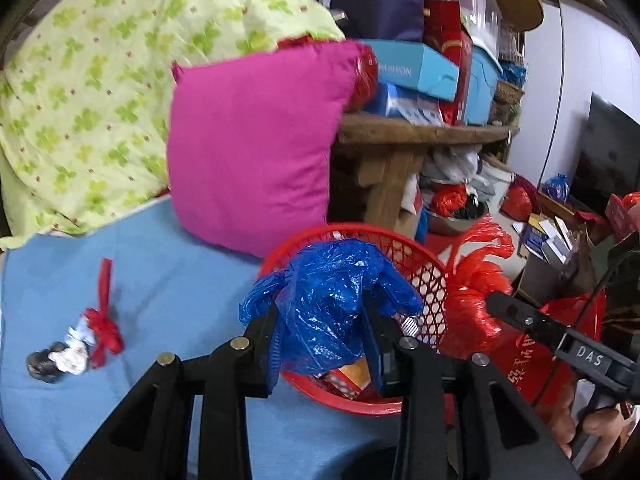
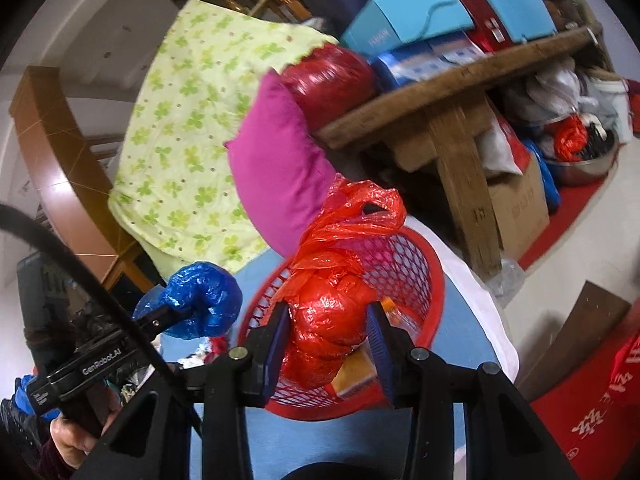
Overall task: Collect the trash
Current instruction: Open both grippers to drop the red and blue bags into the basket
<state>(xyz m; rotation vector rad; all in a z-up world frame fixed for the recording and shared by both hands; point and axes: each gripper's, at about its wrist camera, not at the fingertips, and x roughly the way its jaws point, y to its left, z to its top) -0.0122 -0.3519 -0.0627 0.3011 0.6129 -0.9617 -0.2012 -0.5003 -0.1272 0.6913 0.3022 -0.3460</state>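
Observation:
My left gripper (image 1: pixel 320 320) is shut on a crumpled blue plastic bag (image 1: pixel 328 296) and holds it over the red mesh basket (image 1: pixel 424 276). My right gripper (image 2: pixel 328 320) is shut on a bunched red plastic bag (image 2: pixel 328 304), held over the same basket (image 2: pixel 404 264). The basket holds an orange packet (image 2: pixel 356 372). In the left wrist view the right gripper (image 1: pixel 496 304) with the red bag (image 1: pixel 472 292) shows at the right. In the right wrist view the left gripper (image 2: pixel 188 312) with the blue bag (image 2: pixel 200 300) shows at the left. Loose trash (image 1: pixel 76 344) with a red ribbon lies on the blue sheet (image 1: pixel 160 280).
A magenta cushion (image 1: pixel 252 152) and a green patterned pillow (image 1: pixel 92 92) lie behind the basket. A wooden table (image 1: pixel 420 132) stacked with boxes stands to the right, with clutter under it. A red mat (image 2: pixel 580 412) covers the floor at the right.

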